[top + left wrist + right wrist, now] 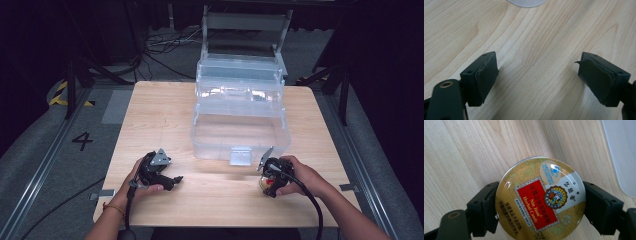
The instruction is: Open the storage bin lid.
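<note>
My right gripper (pixel 540 202) has its black jaws clamped across the rim of a round gold-and-red metal candy tin (pixel 541 200), resting on the pale wooden table (pixel 461 152) just before the clear plastic tiered storage box (pixel 240 120). I judge the tin light, rigid and slick; opposite edges are the sound hold. My left gripper (pixel 536 80) stands spread and empty.

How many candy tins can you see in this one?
1. The round gold candy tin sits between the jaws of the right gripper, low over the table by the clear box. Others could lie hidden inside the box's frosted trays.
</note>
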The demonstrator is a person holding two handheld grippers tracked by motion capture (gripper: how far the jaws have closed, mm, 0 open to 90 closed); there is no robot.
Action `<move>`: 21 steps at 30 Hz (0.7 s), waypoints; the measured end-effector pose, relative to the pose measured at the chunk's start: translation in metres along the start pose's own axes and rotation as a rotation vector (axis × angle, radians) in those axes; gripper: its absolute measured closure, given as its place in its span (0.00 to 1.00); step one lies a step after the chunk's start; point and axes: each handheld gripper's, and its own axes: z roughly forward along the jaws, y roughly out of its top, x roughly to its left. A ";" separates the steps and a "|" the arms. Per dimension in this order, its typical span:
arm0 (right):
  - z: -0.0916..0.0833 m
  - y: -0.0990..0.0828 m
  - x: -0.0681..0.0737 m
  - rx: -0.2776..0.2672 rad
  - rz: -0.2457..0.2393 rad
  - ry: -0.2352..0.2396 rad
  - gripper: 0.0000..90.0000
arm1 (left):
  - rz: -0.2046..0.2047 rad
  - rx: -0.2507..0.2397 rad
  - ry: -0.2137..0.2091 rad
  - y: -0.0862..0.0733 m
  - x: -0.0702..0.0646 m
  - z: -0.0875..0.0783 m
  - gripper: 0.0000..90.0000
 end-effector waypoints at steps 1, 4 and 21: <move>0.000 0.000 -0.001 -0.002 -0.005 0.003 0.23 | 0.001 0.001 0.001 0.000 0.000 0.000 0.18; -0.001 -0.001 -0.003 0.010 -0.012 -0.009 0.23 | -0.001 0.000 -0.001 0.000 0.000 0.000 0.18; -0.025 -0.015 -0.006 -0.030 -0.008 -0.019 0.23 | -0.006 0.002 0.004 0.000 -0.001 0.000 0.18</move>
